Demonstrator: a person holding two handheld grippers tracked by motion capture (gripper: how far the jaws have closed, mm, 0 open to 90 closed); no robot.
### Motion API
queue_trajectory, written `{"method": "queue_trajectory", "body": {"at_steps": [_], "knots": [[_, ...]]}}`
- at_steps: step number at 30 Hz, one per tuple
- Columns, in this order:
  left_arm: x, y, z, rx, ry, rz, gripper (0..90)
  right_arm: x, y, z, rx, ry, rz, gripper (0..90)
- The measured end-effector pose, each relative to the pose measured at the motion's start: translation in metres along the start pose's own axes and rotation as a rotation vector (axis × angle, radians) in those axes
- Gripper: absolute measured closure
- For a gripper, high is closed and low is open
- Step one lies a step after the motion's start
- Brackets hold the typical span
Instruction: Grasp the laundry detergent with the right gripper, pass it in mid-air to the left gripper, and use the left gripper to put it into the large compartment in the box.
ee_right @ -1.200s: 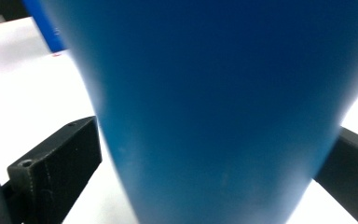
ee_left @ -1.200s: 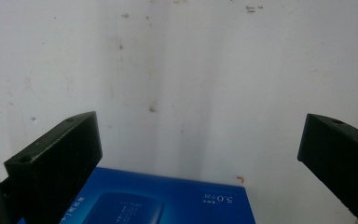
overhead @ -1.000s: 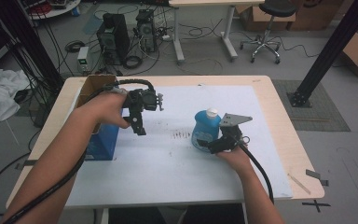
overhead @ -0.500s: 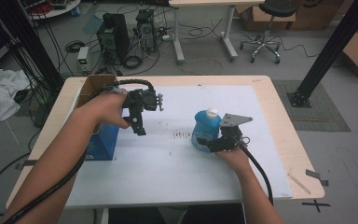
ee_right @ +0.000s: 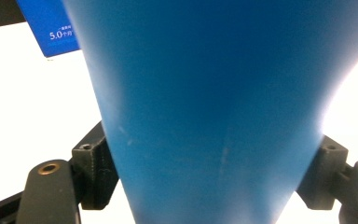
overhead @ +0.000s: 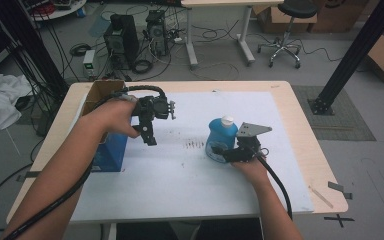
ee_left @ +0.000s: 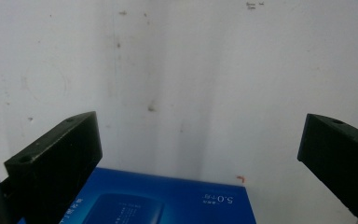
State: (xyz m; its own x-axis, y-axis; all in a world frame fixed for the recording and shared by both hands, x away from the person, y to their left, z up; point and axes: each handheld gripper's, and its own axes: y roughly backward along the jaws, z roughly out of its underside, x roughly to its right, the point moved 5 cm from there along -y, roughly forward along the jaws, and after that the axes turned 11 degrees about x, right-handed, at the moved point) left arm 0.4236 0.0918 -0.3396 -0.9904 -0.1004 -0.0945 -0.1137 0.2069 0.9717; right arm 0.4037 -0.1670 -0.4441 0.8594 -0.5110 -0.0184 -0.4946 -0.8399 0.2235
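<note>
The right gripper fingers have just been closing and now squeeze the blue bottle low down at middle frame; it looks smooth, slippery, maybe heavy. The left gripper fingers are wide, holding nothing.

Blue bottle, white cap, upright on white-covered table, right of centre, between right gripper's fingers.

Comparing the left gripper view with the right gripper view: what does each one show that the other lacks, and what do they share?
Left gripper view: its own left tongs, jaws wide apart with nothing between them, over the white sheet.

Right gripper view: the blue bottle between the right tongs, whose jaws have just been closing and sit against its sides.

Both: the blue box and the white sheet.
</note>
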Motion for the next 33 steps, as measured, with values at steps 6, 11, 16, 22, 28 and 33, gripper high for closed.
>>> {"method": "queue_trajectory", "body": {"at_steps": [6,11,16,22,28,33], "knots": [[0.0002,-0.0010,-0.0018,0.002,-0.001,-0.001,0.1,-0.0004,0.0001,0.0007,0.009,0.004,-0.008,26.3],[0.0006,-0.0007,-0.0034,-0.002,-0.005,0.000,0.1,-0.0013,-0.0006,0.0011,0.015,0.006,-0.018,30.3],[0.0002,-0.0014,-0.0031,-0.001,-0.003,0.000,0.1,-0.0021,-0.0010,0.0012,0.018,0.008,-0.024,33.1],[0.0004,-0.0016,-0.0027,-0.004,-0.004,0.000,0.1,-0.0026,-0.0009,0.0023,0.019,0.007,-0.024,36.1],[0.0006,-0.0025,-0.0023,-0.005,-0.005,0.001,0.1,-0.0019,-0.0007,0.0025,0.022,0.009,-0.014,40.2],[0.0003,-0.0028,-0.0022,-0.005,-0.006,0.000,0.1,-0.0012,-0.0004,0.0027,0.026,0.012,-0.004,43.1]]}}
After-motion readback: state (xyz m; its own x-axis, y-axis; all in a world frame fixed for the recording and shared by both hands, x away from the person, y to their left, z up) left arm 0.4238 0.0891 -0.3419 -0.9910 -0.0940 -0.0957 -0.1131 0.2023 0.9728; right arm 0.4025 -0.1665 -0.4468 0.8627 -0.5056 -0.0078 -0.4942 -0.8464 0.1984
